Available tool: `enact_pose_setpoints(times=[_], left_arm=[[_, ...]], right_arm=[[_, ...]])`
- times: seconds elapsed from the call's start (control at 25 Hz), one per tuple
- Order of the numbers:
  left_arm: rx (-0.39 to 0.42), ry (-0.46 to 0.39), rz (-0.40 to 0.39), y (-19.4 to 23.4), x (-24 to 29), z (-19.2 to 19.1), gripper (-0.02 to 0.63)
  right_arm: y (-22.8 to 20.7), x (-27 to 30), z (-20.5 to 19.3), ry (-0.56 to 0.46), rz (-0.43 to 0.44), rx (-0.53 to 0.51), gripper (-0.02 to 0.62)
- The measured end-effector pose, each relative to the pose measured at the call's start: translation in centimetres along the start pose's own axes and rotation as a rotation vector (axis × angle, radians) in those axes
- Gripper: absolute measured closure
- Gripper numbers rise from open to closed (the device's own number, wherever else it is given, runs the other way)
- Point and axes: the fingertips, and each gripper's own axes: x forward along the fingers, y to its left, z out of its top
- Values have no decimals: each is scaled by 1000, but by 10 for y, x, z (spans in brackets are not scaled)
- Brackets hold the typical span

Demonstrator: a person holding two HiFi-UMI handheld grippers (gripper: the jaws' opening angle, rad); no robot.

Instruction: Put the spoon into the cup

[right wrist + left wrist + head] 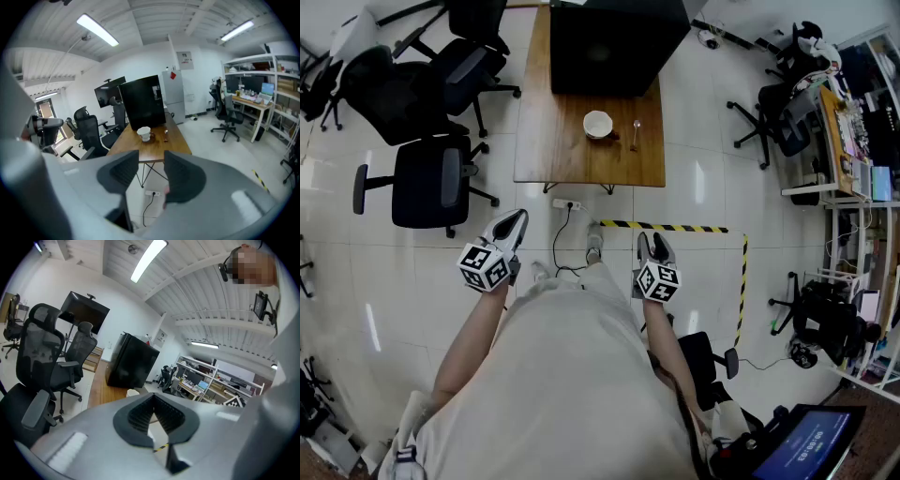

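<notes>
Slim spoon (636, 134), long axis up-frame, shiny end uppermost, right of white cup (598, 123), left gripper (519, 217) jaws together, right gripper (654, 242) wide, empty

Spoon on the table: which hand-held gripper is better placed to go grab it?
Right, probably. The spoon lies right of the cup, on the side of the right hand-held gripper, whose jaws are open and empty. The left hand-held gripper is shut. Both are far from the table.

Brown wood grain with a low sheen on the table (581, 150), glossy white glaze on the cup (598, 123), shiny pale tiles on the floor (703, 187), ribbed matt black pads (123, 172) on the right gripper (151, 161).
</notes>
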Motion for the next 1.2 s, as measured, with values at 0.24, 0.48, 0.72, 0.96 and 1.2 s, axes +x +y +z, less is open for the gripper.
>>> enact_pose_setpoints(times=[0.24,0.48,0.72,0.96,1.2], left_arm=[[28,16,-41,-6,17,0,606],[26,58,19,8,37,-9,606],[48,135,92,10,82,-2,606],[36,151,157,8,124,13,606],[19,173,228,18,143,21,606]], right_arm=[[-7,19,34,-27,-13,17,426],[-42,102,44,48,-17,-38,429],[-66,228,24,195,14,-133,428],[-73,315,8,302,50,-176,428],[-59,366,-3,362,113,-213,428]])
